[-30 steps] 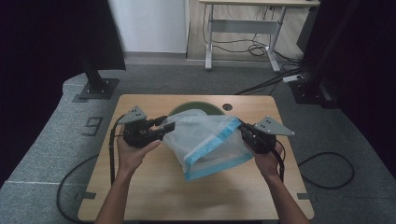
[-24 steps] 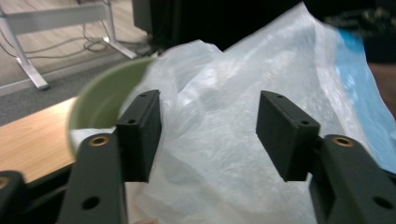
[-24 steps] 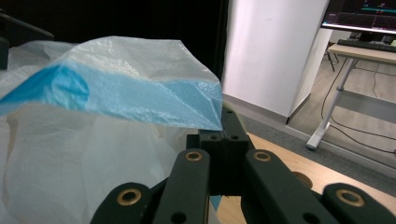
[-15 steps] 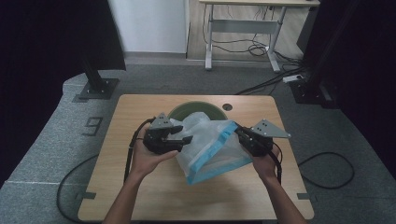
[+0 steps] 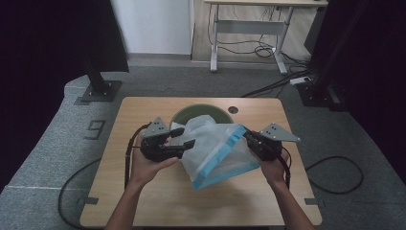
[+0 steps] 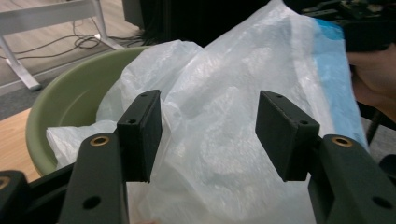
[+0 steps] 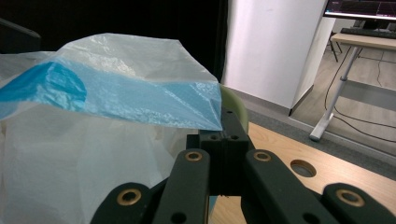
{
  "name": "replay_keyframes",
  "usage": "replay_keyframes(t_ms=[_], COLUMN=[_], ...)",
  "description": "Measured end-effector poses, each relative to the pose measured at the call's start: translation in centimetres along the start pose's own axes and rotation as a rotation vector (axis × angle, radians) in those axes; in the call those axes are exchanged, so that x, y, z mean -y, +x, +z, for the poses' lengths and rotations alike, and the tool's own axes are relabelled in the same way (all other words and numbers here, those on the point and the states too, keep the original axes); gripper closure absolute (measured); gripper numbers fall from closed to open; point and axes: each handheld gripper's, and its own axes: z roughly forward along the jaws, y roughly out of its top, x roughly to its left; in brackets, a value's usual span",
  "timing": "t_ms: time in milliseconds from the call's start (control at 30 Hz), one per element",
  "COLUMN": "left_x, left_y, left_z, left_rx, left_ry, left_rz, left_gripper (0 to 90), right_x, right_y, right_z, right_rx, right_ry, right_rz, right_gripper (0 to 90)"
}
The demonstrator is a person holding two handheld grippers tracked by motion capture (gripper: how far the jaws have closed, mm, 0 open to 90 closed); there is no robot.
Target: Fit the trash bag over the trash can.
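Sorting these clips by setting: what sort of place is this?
Probably a lab or office set up for recording: a small wooden table on grey carpet, dark curtains at the sides, a height-adjustable desk with loose cables behind.

The plastic bag [image 5: 215,148] hides most of the green bowl [image 5: 184,115] and its contents.

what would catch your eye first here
A big clear plastic bag with a blue band, held up above the middle of the wooden table. The right claw pinches its blue edge, the left claw gapes open beside it, with a green bowl behind.
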Motion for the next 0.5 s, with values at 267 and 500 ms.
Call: replay_keyframes(t_ms=[267, 500], left_x=[0.5, 0.2], left_y=[0.2, -1.4], left_z=[1.9, 3.0], left_rx=[-0.032, 0.006], left_ry=[0.09, 0.1], left_rz=[-0.005, 0.021], left_gripper=[39.1, 38.3], right_x=[0.0, 0.0], right_y=[0.1, 0.5], right_z=[0.0, 0.1], right_rx=[-0.004, -0.015], right_ry=[-0.005, -0.008], right_rz=[0.008, 0.004], right_gripper=[88.7, 88.7])
